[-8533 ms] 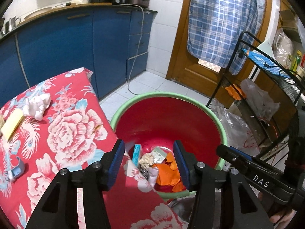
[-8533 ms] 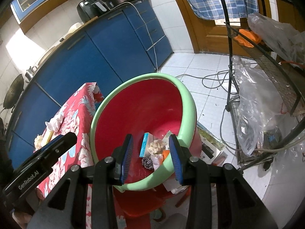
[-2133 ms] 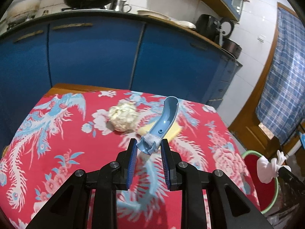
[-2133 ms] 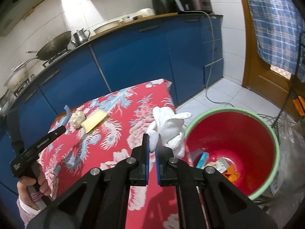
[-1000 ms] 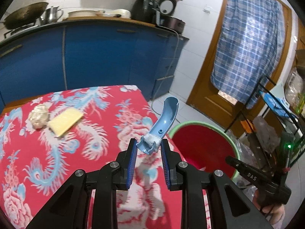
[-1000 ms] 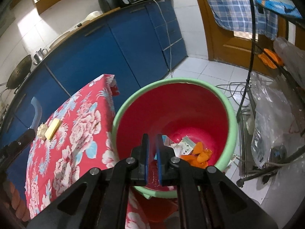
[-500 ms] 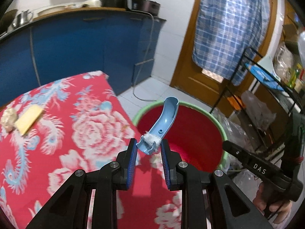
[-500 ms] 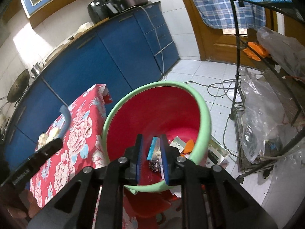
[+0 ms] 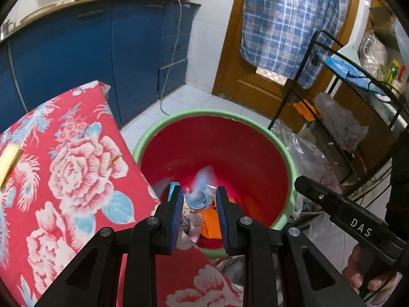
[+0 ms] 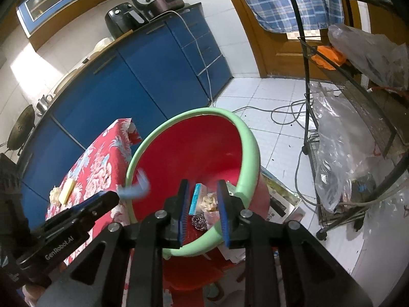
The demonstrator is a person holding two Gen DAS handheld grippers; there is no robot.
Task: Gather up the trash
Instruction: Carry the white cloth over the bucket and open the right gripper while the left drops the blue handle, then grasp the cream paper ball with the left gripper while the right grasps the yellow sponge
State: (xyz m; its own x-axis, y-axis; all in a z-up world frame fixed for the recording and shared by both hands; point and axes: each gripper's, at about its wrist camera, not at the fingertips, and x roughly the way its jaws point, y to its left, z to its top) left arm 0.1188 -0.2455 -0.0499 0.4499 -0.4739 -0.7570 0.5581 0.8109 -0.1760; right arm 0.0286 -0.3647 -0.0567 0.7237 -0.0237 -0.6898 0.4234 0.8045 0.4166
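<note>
Two tools above red bin (image 9: 255, 158): left tool (image 9: 200, 206) spreading, releasing blurred blue plastic scrap (image 9: 202, 192) into bin; right tool (image 10: 203, 208) spreading, empty. Next: back to desk (image 9: 76, 153) for yellow sponge (image 10: 67, 188).

Bin (image 9: 212, 115) at centre frame: red inside, pale green rim. Light blue plastic piece (image 9: 202, 192), blurred, low centre btwn blue pads (image 9: 177, 215). Orange scraps (image 9: 209, 221) at bin bottom. Tablecloth (image 9: 64, 166) on left: red w/ pink-white roses, light blue leaves & birds. Yellow sponge (image 9: 9, 158) at far left edge. Cabinets (image 9: 89, 56) upper left: deep blue. Curtain (image 9: 286, 25) upper right: blue-white plaid. Door (image 9: 242, 84): orange-brown wood. Gripper bodies black.
</note>
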